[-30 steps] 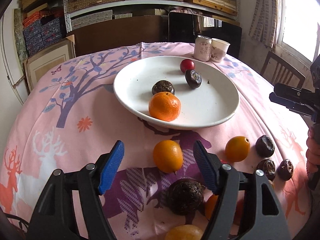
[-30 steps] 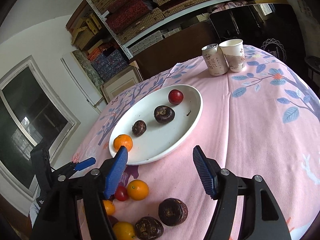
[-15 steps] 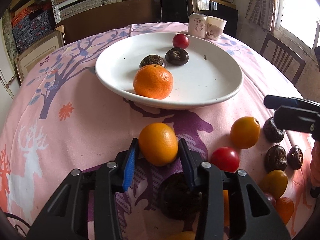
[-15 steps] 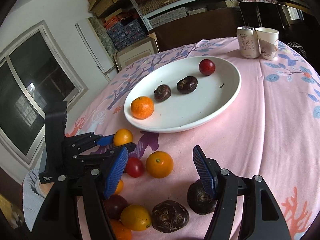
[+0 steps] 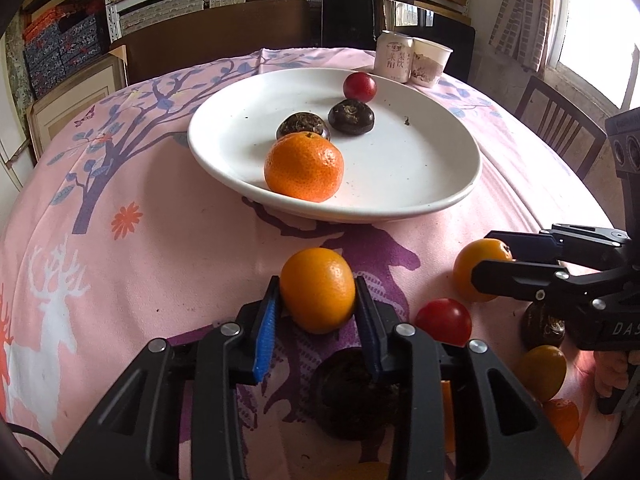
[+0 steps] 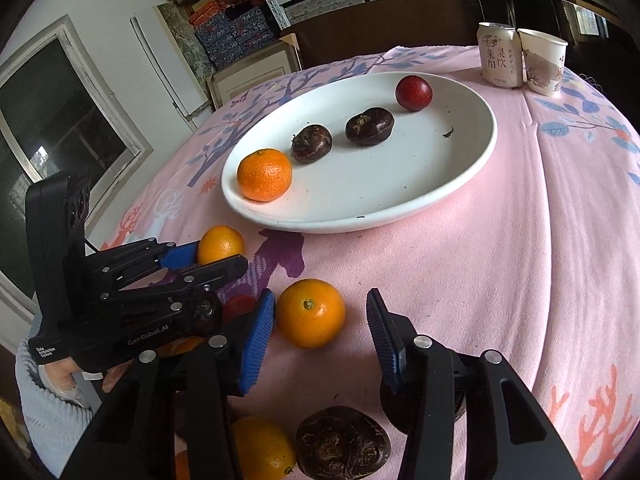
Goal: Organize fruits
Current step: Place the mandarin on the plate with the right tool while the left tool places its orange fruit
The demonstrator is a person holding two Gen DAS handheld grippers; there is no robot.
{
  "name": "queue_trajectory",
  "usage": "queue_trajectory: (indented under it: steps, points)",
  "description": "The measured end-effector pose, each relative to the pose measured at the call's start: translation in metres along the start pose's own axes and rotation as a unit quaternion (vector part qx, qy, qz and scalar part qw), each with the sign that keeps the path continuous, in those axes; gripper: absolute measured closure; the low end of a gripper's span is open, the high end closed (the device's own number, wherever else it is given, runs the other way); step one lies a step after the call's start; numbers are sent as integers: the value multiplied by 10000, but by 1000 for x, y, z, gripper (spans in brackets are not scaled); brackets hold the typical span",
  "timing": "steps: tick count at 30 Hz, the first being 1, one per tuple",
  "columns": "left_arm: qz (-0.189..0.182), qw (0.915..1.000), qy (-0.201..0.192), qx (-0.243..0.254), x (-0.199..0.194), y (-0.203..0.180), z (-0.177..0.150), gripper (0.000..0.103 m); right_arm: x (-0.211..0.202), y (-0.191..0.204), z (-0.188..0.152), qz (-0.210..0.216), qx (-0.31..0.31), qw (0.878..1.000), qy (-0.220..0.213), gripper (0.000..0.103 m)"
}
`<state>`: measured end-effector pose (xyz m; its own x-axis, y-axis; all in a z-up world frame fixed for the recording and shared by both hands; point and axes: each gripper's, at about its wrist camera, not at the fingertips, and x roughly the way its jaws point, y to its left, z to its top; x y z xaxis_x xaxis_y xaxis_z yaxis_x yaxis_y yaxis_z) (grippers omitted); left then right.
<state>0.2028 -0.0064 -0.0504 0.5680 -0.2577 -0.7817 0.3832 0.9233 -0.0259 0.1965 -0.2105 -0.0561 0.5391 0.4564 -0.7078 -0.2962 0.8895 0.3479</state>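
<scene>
Left gripper (image 5: 316, 312): low centre of the left wrist view, its blue pads closing onto a smooth orange (image 5: 317, 290) that sits on the cloth; both pads look to be touching its sides.
Right gripper (image 6: 320, 320): low centre of the right wrist view, jaws closing around a second orange (image 6: 310, 313); the left pad is just beside the fruit, the right pad is well apart from it, so nothing is pinched yet.
Loose fruit: in the left wrist view, lower right, a red fruit (image 5: 443, 320) lies near the held orange, with more oranges and dark, wrinkled fruits behind the other tool.
Plate (image 5: 440, 200): white, upper centre, holding a tangerine (image 5: 304, 172), two dark fruits and a small red one (image 5: 360, 86).
Risk, slip: the left grip sits near the pad tips, so I judge the round orange could squirt forward on lifting.
Risk, nudge: the right tool's uneven closing may push its orange sideways into the red fruit.
Risk, clash: the two tools work close together and could knock each other.
Surface: pink tablecloth (image 5: 140, 248) printed with trees and deer; soft, so fruit may roll little.
Room: a can (image 6: 497, 56) and paper cup (image 6: 543, 66) at the far edge, stacked shelves behind, a window at left in the right wrist view.
</scene>
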Motion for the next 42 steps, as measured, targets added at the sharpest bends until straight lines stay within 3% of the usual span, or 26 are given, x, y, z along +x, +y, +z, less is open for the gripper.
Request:
queue_trajectory:
  steps: [1,8,24,28,34,42]
  points:
    - [-3,10000,0,-2,0,0,0,68,-1,1,0,73,-7,10000,-33,67]
    - [-24,10000,-77,-26,-3,-1,0,68,-7,0,-2,157,-12,9998,-137,67]
    - [314,9943,-918,-451,-56,13,-6,68,-59,-25,-3,506,411,9935,-929,68]
    - [399,9934,-954,-495,-60,17,12,68,-69,-31,0,484,566,9915,-1068,68]
    - [489,9941,-878,-400,-43,16,60,68,-66,-32,40,382,562,9922,-1041,68]
    - [479,9960,-568,-486,3,25,85,68,-29,-33,68,214,523,9944,-897,67]
